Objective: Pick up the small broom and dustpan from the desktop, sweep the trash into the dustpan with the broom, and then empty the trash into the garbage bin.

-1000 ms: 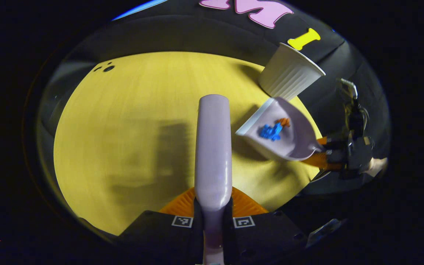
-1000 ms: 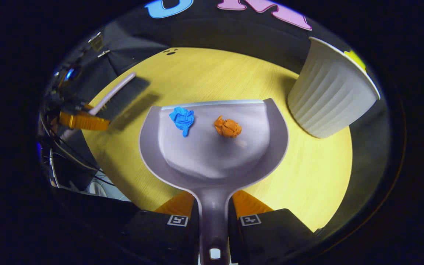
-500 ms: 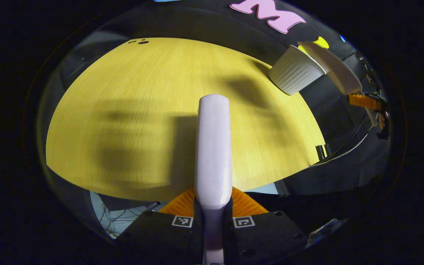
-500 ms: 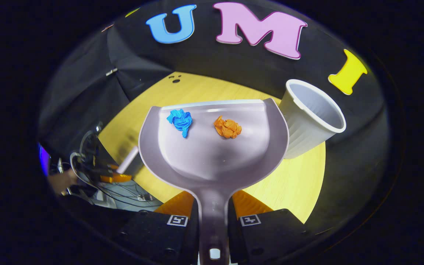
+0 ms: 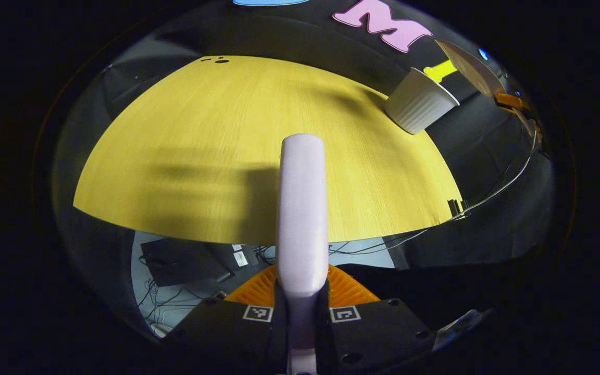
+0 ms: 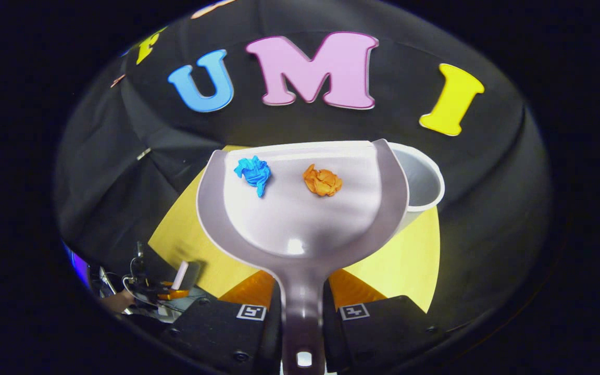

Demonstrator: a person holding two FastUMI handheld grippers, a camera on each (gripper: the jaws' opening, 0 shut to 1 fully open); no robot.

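Yellow desktop (image 5: 227,146) spreads across the left gripper view, its near edge now showing with floor and cables (image 5: 185,281) below it, where a second ago the wood reached right down to the fingers. The left gripper (image 5: 301,297) has both fingers pressed on the handle of the small broom (image 5: 301,208), which points straight ahead. The white ribbed garbage bin (image 5: 419,107) stands at the far right edge of the desktop. Just beyond it, the dustpan (image 5: 469,65) is seen edge-on and high, with the right gripper (image 5: 511,100) behind it; a second ago it hung low over the wood.

Black cloth fills the upper right gripper view, far more than before. The right gripper (image 6: 302,307) is closed on the dustpan's (image 6: 300,219) handle. A blue scrap (image 6: 253,172) and an orange scrap (image 6: 322,180) lie inside, near its front lip. The bin (image 6: 422,182) is partly hidden behind the dustpan's right wall. At lower left the broom (image 6: 180,275) and left gripper (image 6: 167,295) look small, far off.
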